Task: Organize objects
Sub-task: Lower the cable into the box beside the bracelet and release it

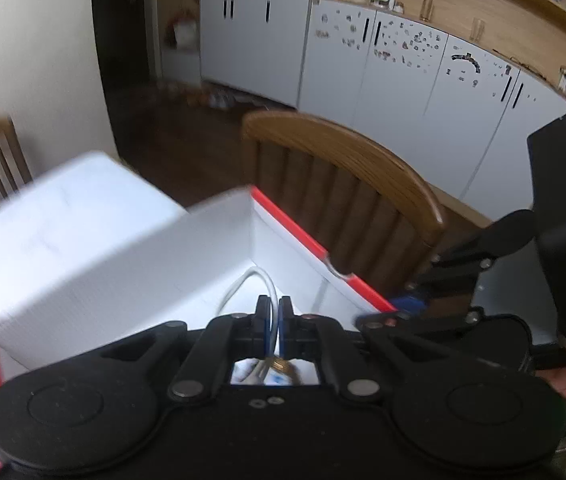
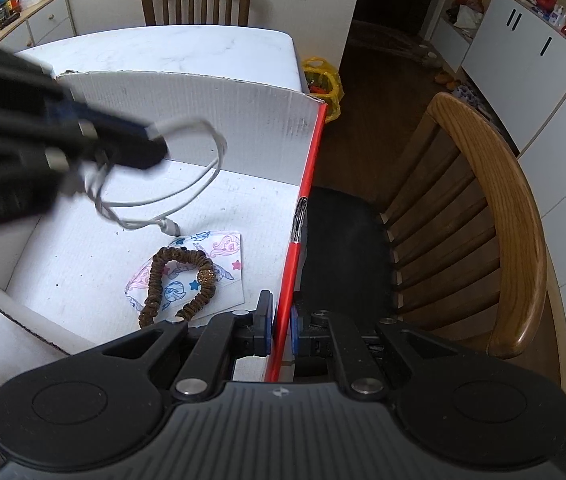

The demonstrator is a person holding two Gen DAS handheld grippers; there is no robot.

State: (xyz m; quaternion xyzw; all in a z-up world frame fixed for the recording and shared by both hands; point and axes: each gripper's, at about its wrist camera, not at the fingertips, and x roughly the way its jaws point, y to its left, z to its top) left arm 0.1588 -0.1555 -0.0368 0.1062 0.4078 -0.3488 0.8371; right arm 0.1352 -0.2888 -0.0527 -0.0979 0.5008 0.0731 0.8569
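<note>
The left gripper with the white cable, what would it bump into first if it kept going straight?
Probably the box floor; the left gripper, shut on the white cable, points down into the box. Depth is unclear.

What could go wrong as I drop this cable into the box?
1. The white cable hangs in loose loops from the left tool; a loop could snag on the fingers at release.
2. Its plug end lies by the brown scrunchie and could drag it.
3. The right tool pinches the box's red-edged wall; a pull could tip the box.
</note>
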